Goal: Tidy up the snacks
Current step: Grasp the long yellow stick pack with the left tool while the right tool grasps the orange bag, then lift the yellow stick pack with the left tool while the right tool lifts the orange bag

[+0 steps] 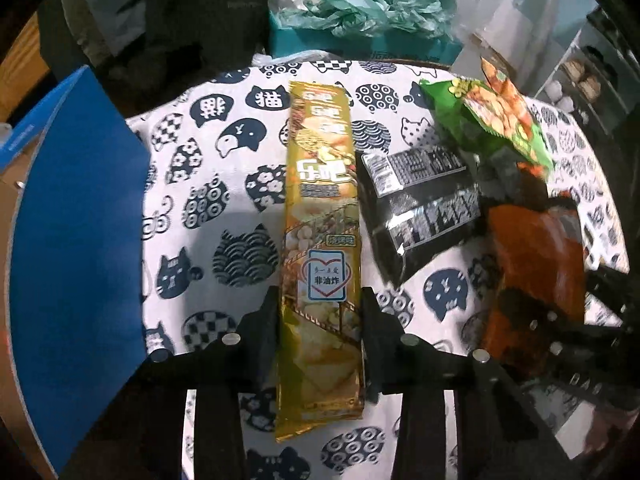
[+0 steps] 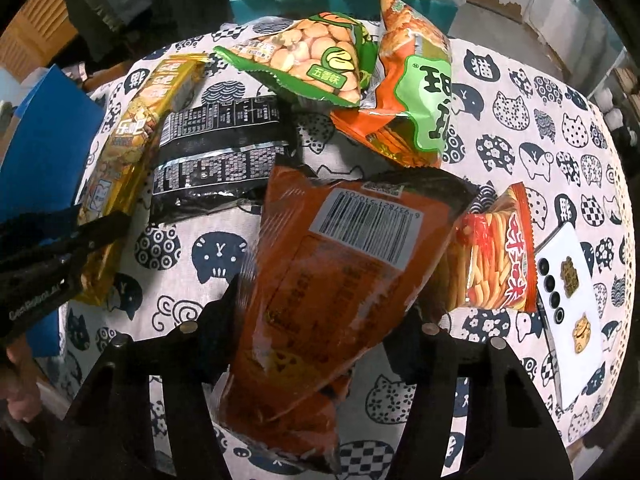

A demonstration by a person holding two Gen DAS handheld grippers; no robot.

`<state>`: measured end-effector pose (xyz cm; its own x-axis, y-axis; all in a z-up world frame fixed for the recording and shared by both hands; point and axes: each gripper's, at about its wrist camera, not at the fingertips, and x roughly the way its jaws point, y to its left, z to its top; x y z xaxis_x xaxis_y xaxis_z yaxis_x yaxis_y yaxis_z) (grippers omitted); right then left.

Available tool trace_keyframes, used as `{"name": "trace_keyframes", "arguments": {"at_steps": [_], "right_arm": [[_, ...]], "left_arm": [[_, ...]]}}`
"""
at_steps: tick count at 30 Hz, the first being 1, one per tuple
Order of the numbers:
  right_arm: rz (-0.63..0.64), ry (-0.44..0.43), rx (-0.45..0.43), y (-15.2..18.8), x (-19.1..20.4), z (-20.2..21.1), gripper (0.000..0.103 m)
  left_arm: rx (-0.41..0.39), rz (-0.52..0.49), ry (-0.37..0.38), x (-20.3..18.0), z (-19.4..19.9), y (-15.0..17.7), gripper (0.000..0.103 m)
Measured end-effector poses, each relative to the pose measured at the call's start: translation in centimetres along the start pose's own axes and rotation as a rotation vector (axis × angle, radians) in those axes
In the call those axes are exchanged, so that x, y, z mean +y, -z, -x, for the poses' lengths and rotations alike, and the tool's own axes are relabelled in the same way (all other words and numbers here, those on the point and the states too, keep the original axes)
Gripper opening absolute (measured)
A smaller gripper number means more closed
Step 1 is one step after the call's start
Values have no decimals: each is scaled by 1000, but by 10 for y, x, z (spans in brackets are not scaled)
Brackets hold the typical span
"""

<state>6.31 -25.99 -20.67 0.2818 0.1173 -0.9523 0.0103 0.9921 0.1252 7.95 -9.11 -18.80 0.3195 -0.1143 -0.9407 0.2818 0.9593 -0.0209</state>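
The left gripper (image 1: 320, 312) holds a long golden snack pack (image 1: 322, 240) between its two fingers. To the right lie a black packet (image 1: 424, 208), a green bag (image 1: 500, 120) and an orange bag (image 1: 536, 264) (partly blurred), all on the cat-pattern tablecloth (image 1: 208, 184).

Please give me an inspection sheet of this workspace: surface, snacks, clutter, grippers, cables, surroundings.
Surface: cat-print tablecloth, wrinkled.
Job's things: long gold packet between the left gripper fingers; orange bag between the right gripper fingers; black packet, green bean bag, orange-green bag and red stick-snack packet lying loose.
Clutter: white phone on the cloth.
Grippers: both closed on packets.
Cables: nothing seen.
Surroundings: blue box, teal box behind.
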Motion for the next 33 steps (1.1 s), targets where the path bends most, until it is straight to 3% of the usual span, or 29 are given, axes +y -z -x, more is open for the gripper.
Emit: {"name": "trace_keyframes", "arguments": {"at_steps": [13,17,21,33], "right_arm": [[28,-4,4,20,10,9,58],[24,-3,9,25,11,12,58],[5,-15,13,28,9,10,60],[-2,-27,18,30,8,-1,62]], "left_arm": [[33,-14,-23,-1,20,44,39],[41,1,-42,-1,18,38,57],[37,-13,-53,-5,13,23,67],[27,-70,-98,-13,-7,2,65]]}}
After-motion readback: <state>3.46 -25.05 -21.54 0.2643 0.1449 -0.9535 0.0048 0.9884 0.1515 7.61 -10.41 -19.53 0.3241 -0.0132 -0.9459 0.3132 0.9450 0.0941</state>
